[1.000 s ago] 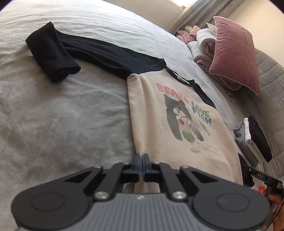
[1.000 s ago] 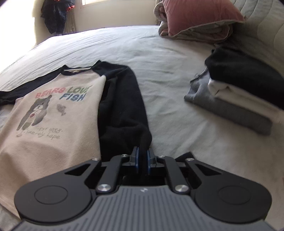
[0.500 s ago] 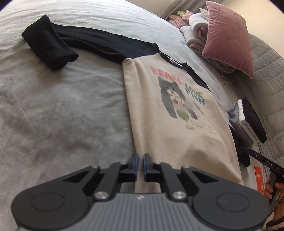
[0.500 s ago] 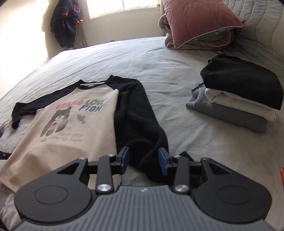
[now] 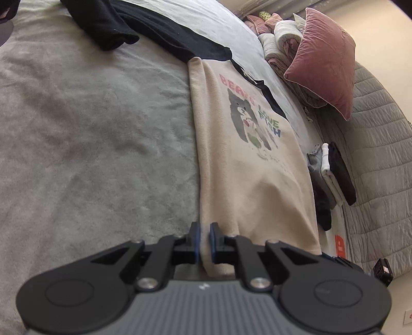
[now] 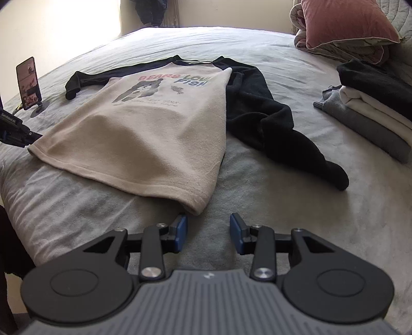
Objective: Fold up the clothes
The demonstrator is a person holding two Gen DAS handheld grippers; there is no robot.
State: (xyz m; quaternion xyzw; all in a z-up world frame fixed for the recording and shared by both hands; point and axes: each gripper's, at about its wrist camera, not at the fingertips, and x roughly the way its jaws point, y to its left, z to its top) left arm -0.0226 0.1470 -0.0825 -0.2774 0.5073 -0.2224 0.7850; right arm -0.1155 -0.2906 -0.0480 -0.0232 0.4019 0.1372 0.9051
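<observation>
A beige shirt [image 5: 247,167] with black sleeves and a bear print lies face up on the grey bed [image 5: 90,128]. My left gripper [image 5: 204,239] is at the shirt's left hem corner. Its jaws are opening, a narrow gap apart, with the hem edge showing between them and no clear squeeze. In the right wrist view the shirt [image 6: 159,123] bulges in the middle, and the left gripper [image 6: 33,135] pokes in at the far hem corner. My right gripper [image 6: 208,233] is open just short of the right hem corner, with only bedsheet between its fingers. The right sleeve [image 6: 278,123] lies crumpled beside the body.
A stack of folded clothes [image 6: 373,108] sits on the right side of the bed. A pink pillow [image 6: 345,23] lies on rolled blankets at the head. A phone on a stand [image 6: 27,82] is at the left edge. The left sleeve [image 5: 108,28] stretches away with its cuff folded.
My right gripper has opened, left the black sleeve and pulled back to the shirt's right hem corner. My left gripper has moved down to the left hem corner, its jaws parting slightly.
</observation>
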